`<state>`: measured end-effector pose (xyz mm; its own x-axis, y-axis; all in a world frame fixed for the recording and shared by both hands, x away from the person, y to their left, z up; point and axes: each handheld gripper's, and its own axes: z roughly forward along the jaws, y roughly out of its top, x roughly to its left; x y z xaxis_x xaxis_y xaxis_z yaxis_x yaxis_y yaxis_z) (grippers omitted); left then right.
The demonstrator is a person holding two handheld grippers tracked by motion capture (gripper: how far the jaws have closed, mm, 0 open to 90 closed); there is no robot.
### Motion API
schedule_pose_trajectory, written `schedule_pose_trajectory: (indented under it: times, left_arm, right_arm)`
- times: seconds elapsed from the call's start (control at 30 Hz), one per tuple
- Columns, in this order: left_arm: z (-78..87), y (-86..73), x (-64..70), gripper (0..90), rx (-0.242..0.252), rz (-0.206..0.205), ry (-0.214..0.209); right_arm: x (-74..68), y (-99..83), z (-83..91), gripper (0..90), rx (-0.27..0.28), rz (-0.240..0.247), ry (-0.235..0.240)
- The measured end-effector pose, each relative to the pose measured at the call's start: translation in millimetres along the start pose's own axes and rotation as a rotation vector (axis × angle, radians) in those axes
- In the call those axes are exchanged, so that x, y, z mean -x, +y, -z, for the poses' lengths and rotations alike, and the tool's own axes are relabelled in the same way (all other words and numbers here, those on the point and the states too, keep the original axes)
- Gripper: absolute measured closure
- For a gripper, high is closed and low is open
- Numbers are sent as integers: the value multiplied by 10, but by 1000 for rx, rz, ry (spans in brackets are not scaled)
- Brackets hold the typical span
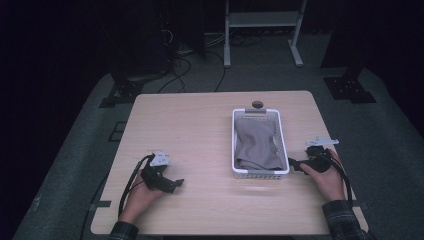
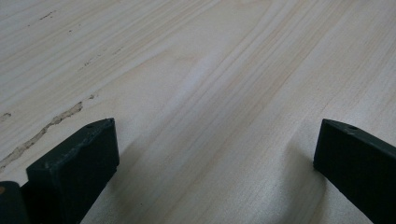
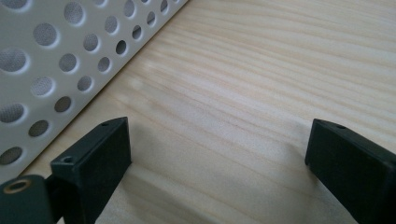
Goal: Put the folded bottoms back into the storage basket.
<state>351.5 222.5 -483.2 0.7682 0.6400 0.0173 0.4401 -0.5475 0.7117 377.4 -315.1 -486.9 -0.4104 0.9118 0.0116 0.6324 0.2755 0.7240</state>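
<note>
A white perforated basket (image 1: 235,145) stands on the right half of the wooden table, with a grey cloth (image 1: 257,142) bundled inside it. My left gripper (image 1: 175,184) rests on the table near the front left, open, with bare wood between its jaws (image 2: 215,154). My right gripper (image 1: 294,165) lies just right of the basket's front corner, open as well; in the right gripper view (image 3: 219,154) the basket wall (image 3: 51,60) with its round holes runs along the left side, close to the left jaw.
The light wooden table (image 1: 200,130) has a small round hole (image 1: 257,104) behind the basket. Beyond the table, on the dark floor, stand black stand bases (image 1: 120,90), cables and a white metal frame (image 1: 260,30).
</note>
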Motion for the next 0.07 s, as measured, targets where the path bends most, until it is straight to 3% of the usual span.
schedule_pose_trajectory:
  times: [0.07]
  left_arm:
    - [0,0,0,0,0,0,0]
  right_arm:
    - [-2,0,0,59,0,-2,-2]
